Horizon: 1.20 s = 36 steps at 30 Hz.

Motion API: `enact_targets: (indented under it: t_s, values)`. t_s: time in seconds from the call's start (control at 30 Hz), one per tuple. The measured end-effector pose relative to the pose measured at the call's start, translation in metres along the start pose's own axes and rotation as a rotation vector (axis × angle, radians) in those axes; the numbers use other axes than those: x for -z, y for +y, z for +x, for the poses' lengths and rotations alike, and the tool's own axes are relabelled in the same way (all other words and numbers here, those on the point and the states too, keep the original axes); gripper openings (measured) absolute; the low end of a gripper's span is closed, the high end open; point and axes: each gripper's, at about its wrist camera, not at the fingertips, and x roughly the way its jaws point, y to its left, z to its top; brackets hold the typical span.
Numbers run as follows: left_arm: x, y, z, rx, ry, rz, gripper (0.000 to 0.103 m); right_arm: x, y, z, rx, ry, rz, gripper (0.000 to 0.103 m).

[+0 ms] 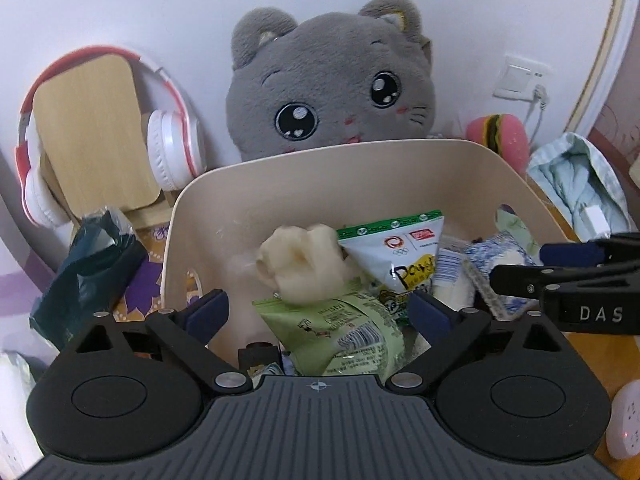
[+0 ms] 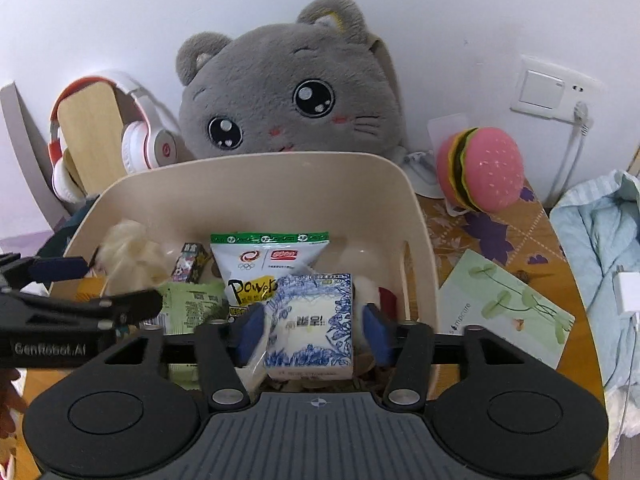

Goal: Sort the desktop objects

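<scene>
A beige bin [image 1: 320,148] holds several items. In it are a cream plush toy [image 1: 304,264], a green snack packet [image 1: 340,332] and a white snack bag [image 1: 404,256]. My left gripper [image 1: 320,312] hangs open over the bin, its jaws wide on either side of the green packet and touching nothing. In the right wrist view, the right gripper [image 2: 314,332] is open around a blue-and-white tissue pack [image 2: 312,324] that rests in the bin [image 2: 260,160]. A gap shows at its right pad. The left gripper [image 2: 108,286] enters from the left edge there.
A grey cat plush [image 2: 280,92] leans on the wall behind the bin. Red-white headphones [image 1: 172,148] hang on a wooden board [image 1: 92,132] at the left. A burger toy [image 2: 480,168], a leaf-print booklet [image 2: 504,304] and a pale blue cloth [image 2: 600,240] lie to the right. A dark green bag [image 1: 88,272] sits left of the bin.
</scene>
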Motion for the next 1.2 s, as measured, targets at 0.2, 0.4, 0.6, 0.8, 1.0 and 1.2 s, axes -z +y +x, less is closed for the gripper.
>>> enact_targets:
  t_s: [0.2, 0.4, 0.6, 0.8, 1.0, 1.2]
  values:
    - [0.005, 0.0, -0.018, 0.023, -0.059, -0.039, 0.1, 0.002, -0.002, -0.017, 0.004, -0.034, 0.002, 0.088]
    - [0.01, -0.003, -0.033, 0.003, -0.086, -0.067, 0.1, 0.004, -0.003, -0.034, -0.01, -0.065, -0.007, 0.097]
    - [0.011, -0.011, -0.046, -0.04, -0.099, -0.071, 0.1, 0.007, -0.003, -0.047, -0.031, -0.074, -0.032, 0.097]
    - [0.015, -0.021, -0.064, -0.075, -0.14, -0.067, 0.1, 0.01, -0.007, -0.061, -0.051, -0.086, -0.045, 0.098]
    - [0.019, -0.027, -0.08, -0.064, -0.136, -0.079, 0.1, 0.016, -0.011, -0.076, -0.059, -0.099, -0.044, 0.099]
    - [0.03, -0.035, -0.102, -0.128, -0.147, -0.054, 0.1, 0.026, -0.016, -0.09, -0.051, -0.115, -0.02, 0.099]
